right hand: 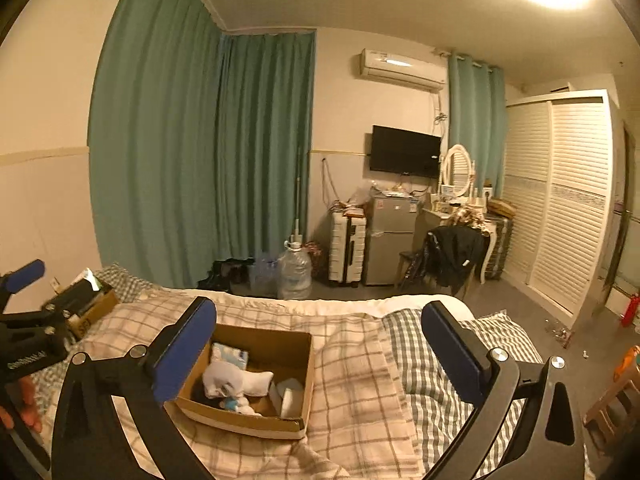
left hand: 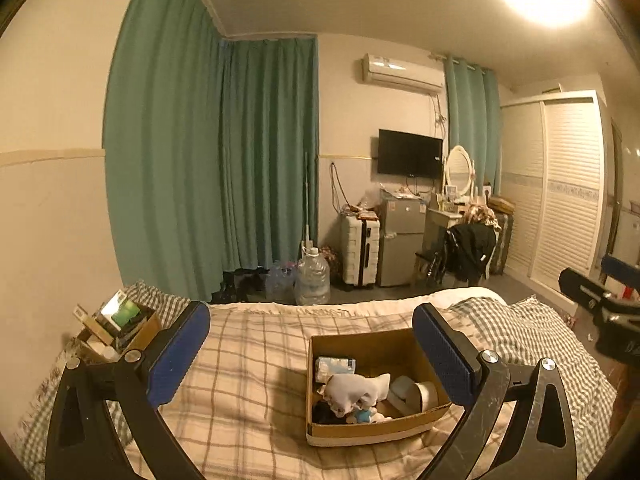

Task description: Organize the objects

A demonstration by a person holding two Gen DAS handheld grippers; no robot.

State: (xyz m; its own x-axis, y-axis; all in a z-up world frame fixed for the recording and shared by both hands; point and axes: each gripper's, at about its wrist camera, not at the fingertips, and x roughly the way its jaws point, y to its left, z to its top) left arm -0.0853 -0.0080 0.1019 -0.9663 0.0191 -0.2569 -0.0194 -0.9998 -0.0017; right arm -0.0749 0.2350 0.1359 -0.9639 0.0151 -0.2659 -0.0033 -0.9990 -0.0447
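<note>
Claws both gape wide and empty: left claw (left hand: 312,354) hangs above the cardboard box (left hand: 400,426), right claw (right hand: 320,356) just right of it, over the bed (right hand: 352,360).

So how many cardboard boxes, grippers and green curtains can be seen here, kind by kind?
Cardboard boxes: 2, an open box in the middle of the bed and a second box near its far left corner.
Grippers: 2, the left gripper and the right gripper, both open and empty.
Green curtains: 2, a wide curtain and a narrow curtain.
Total: 6
</note>
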